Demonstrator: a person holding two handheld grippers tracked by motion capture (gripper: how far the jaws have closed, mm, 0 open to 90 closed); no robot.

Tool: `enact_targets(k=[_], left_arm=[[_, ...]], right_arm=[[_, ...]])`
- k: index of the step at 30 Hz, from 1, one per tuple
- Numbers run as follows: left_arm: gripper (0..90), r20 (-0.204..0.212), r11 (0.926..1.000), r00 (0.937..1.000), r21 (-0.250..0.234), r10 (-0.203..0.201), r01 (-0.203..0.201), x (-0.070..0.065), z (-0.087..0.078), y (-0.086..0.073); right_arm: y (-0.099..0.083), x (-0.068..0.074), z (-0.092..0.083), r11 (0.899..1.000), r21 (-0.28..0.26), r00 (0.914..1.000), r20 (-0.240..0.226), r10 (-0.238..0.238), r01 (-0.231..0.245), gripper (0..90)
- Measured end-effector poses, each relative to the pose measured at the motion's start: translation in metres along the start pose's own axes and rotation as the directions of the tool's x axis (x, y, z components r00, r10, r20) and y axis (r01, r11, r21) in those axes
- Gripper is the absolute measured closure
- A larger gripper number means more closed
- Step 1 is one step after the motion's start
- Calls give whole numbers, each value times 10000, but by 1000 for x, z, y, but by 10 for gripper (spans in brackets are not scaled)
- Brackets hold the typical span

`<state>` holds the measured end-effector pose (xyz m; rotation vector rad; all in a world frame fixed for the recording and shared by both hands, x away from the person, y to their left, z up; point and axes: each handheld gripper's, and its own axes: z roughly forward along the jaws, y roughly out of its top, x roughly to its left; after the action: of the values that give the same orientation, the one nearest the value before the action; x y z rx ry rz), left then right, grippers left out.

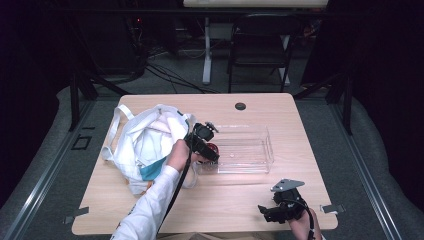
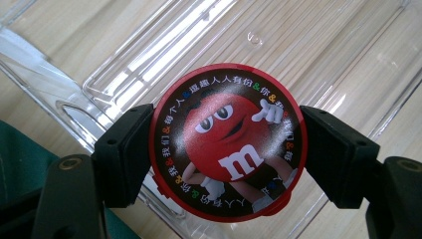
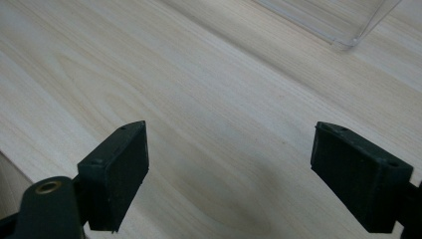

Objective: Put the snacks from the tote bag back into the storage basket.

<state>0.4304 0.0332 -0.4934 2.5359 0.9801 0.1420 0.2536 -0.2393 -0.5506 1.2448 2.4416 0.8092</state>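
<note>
- High view: your left claw point(image 1: 212, 150) sits at the near-left end of the clear rectangular plastic tray point(image 1: 252, 150) on the light wooden worktop point(image 1: 300, 130), with a bit of red at its tip. A white cloth tote bag point(image 1: 137, 142) with teal inside lies just left of the tray. Your right claw point(image 1: 265, 212) rests near the worktop's front edge, well apart from the tray.
- Left gripper view: your left claw point(image 2: 226, 149) is clamped on a round red candy tin with a cartoon lid point(image 2: 228, 142), held over the tray point(image 2: 149, 45).
- Right gripper view: your right claw point(image 3: 229, 179) stands wide, nothing between its jaws, above bare worktop point(image 3: 149, 74); a tray corner point(image 3: 348, 35) shows top right.
</note>
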Motion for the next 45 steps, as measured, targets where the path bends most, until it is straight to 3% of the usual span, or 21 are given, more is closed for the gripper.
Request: enact_targets(k=[31,40,45], left_arm=[[256,-420,9997,9990,166,174,-167,-6,3,-3],[249,-337,10000,9994,46,53,-52,-4,-5,-1],[200,-409,10000,9992,-47,-30,29,-3,-10,2]], right_arm=[[0,-1,0,10000,77,10000,35,11,-11,148],[0,0,0,10000,20,10000,30,4,-4,147],[0,0,-1,10000,6,10000,-8,26,-26,147]])
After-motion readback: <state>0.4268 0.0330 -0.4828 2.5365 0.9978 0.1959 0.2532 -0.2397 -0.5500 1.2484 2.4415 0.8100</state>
